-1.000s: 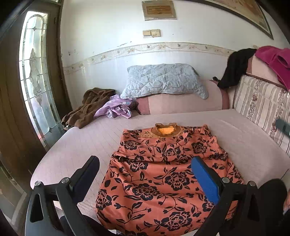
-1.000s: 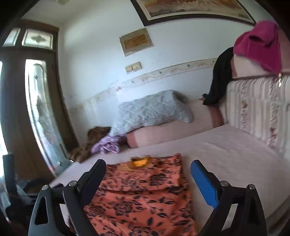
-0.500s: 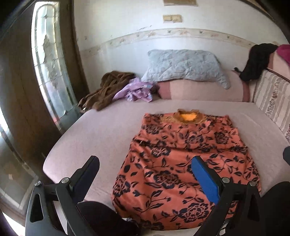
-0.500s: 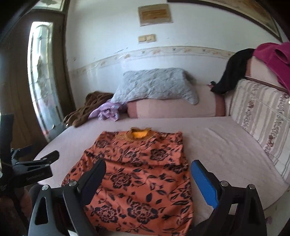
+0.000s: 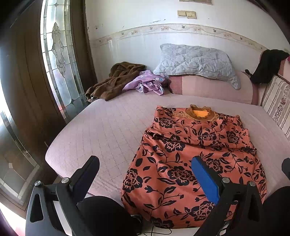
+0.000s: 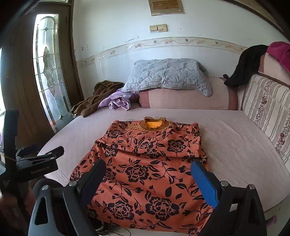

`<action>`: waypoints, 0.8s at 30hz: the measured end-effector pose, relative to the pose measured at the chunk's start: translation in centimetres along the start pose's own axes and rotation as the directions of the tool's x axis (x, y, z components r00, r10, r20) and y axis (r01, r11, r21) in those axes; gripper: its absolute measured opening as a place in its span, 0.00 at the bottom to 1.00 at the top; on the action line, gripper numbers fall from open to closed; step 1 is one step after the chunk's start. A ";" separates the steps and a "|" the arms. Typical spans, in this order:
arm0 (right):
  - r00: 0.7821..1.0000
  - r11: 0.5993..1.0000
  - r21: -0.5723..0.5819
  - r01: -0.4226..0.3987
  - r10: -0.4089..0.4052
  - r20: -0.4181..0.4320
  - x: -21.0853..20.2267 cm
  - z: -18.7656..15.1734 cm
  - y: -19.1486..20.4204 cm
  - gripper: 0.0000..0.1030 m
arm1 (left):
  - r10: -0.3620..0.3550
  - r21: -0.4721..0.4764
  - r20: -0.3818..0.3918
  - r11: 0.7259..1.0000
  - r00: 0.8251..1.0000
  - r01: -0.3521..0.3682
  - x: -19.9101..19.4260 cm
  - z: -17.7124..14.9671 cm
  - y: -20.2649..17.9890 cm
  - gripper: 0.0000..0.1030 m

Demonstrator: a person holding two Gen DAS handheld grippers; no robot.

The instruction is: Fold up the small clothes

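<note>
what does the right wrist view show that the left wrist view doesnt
Only the right wrist view shows the left tongs from outside at the left edge, a pink cloth on the sofa back, and a wall plaque in full. Only the left wrist view shows more of the window beside the bed. Both show the orange floral top flat on the bed, the grey pillow, and open tongs.
</note>
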State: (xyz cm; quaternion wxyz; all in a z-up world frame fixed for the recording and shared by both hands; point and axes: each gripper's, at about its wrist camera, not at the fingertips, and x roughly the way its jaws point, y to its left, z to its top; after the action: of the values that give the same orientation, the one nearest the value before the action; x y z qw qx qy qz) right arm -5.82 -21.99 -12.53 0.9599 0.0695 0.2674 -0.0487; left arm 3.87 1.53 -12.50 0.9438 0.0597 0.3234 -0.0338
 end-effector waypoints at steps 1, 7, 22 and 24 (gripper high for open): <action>1.000 1.000 -0.005 0.000 0.000 0.000 0.0 0.0 0.2 0.94 | -0.001 -0.004 -0.001 1.000 1.000 0.001 0.0 0.0 0.1 0.98; 1.000 1.000 -0.023 0.008 -0.009 -0.007 0.0 -0.1 0.7 0.94 | 0.000 -0.006 -0.012 1.000 1.000 0.000 0.2 -0.1 0.4 0.98; 0.998 0.998 0.055 0.024 -0.020 -0.063 1.1 -1.1 -1.4 0.94 | 0.012 0.006 -0.048 1.000 0.999 -0.011 1.2 -0.7 0.2 0.98; 0.998 0.998 0.054 0.024 -0.020 -0.065 1.1 -1.1 -1.5 0.94 | 0.013 0.010 -0.052 1.000 0.999 -0.012 1.3 -0.8 0.0 0.98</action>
State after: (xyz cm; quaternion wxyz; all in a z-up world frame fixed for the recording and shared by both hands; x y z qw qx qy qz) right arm -5.58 -23.33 -14.18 0.9479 0.0944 0.2974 -0.0643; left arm 4.42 1.62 -13.92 0.9350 0.0672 0.3472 -0.0280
